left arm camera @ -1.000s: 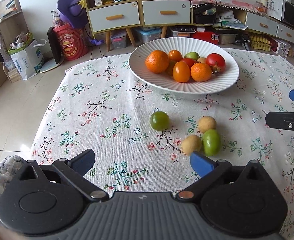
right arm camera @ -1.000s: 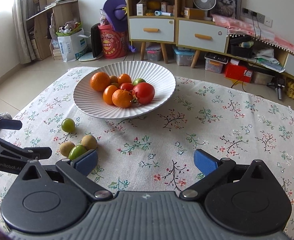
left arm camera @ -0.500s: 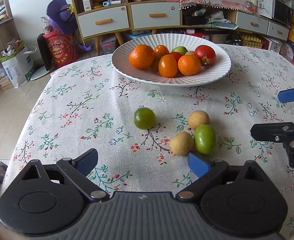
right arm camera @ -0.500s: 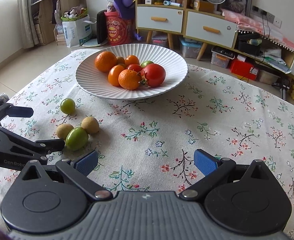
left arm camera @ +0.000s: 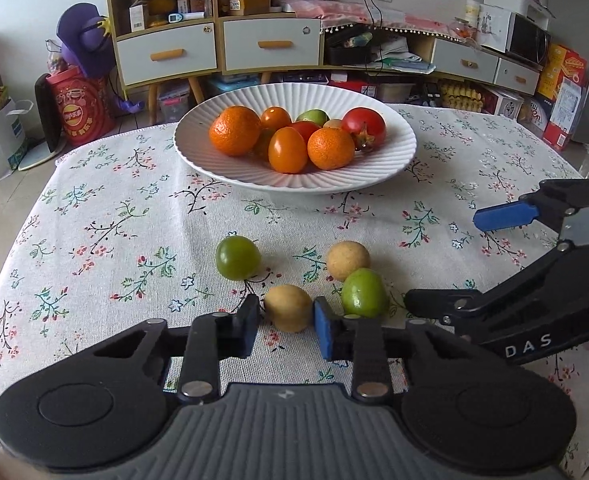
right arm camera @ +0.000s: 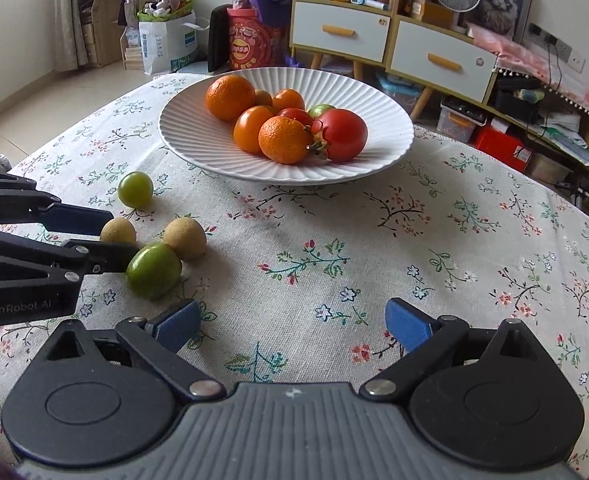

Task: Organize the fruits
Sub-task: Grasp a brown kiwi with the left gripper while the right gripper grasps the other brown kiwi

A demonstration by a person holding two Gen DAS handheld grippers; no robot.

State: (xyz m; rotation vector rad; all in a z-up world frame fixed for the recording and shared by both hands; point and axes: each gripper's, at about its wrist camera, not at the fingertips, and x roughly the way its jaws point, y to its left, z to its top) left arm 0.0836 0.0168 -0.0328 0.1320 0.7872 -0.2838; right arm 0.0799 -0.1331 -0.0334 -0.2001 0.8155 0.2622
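Observation:
A white ribbed plate (left arm camera: 198,148) (right arm camera: 182,148) at the far middle of the table holds oranges, tomatoes and a green fruit. On the cloth in front lie a round green fruit (left arm camera: 237,257) (right arm camera: 135,189), a yellow fruit (left arm camera: 347,255) (right arm camera: 185,238) and a green lime-like fruit (left arm camera: 363,292) (right arm camera: 153,270). My left gripper (left arm camera: 286,320) (right arm camera: 114,240) is closing its jaws on a second, nearer yellow fruit (left arm camera: 287,307) (right arm camera: 117,231), and the pads touch both its sides. My right gripper (right arm camera: 292,316) (left arm camera: 444,260) stands open and empty, right of the lime-like fruit.
A floral cloth (left arm camera: 114,240) covers the table. Behind it stand a drawer cabinet (left arm camera: 218,48), a red drum (left arm camera: 79,110), bags and boxes on the floor. The table's right half (right arm camera: 454,240) is bare cloth.
My left gripper went from wide open to closed on the near yellow fruit and tipped up a little. My right gripper sank slightly and moved closer to the loose fruits.

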